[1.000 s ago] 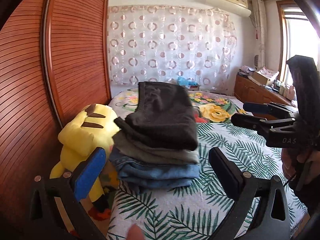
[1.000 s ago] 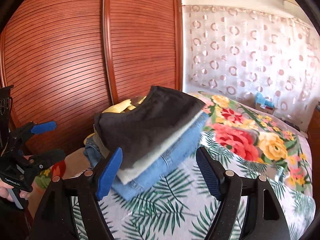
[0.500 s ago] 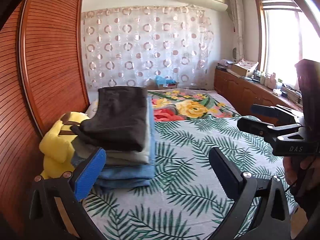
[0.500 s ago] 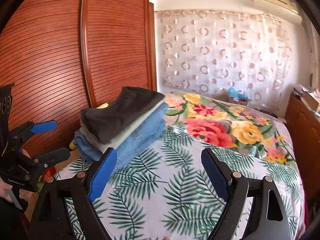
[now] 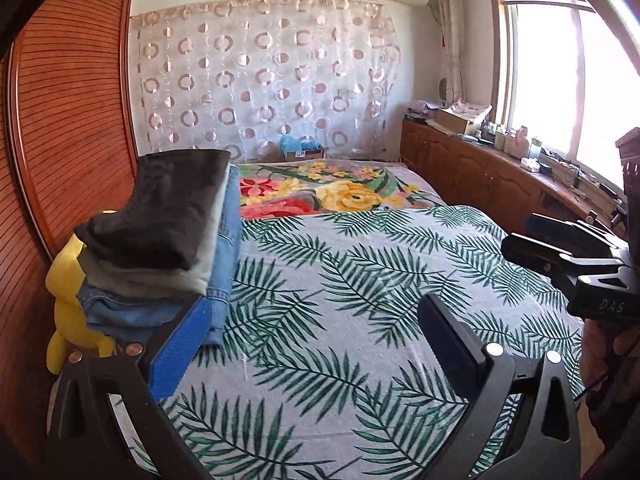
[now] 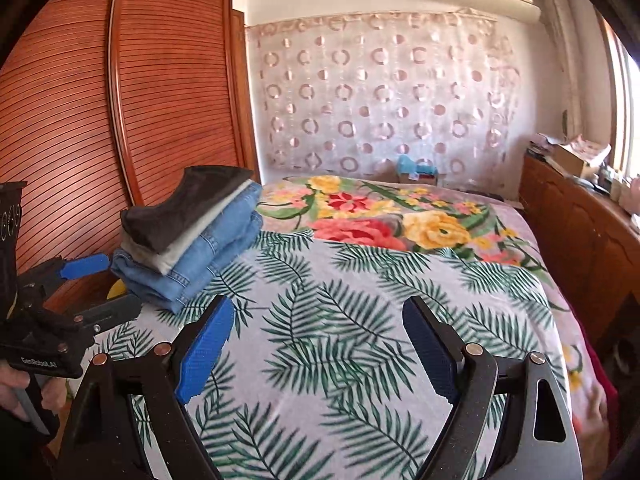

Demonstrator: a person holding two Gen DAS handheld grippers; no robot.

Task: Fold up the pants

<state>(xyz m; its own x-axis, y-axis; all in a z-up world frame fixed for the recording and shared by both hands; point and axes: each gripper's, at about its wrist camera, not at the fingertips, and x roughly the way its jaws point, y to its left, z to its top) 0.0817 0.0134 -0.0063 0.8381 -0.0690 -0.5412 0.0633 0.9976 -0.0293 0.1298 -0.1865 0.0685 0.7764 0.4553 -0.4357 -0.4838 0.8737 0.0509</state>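
A wide bed covered by a grey sheet printed with green palm leaves [image 5: 360,280] is seen in both wrist views. At its left edge, beside a slatted reddish-brown wooden wardrobe [image 6: 120,100], a stack of folded pants, dark grey on pale grey on blue denim [image 5: 168,248], is found, with a yellow plush toy [image 5: 64,304] partly hidden behind it. The left gripper [image 5: 308,344] and the right gripper [image 6: 316,348] are held above the sheet with fingers spread wide, and nothing is gripped by either.

Open bedspread [image 5: 360,280] ahead; folded pants stack [image 5: 160,240] along left edge
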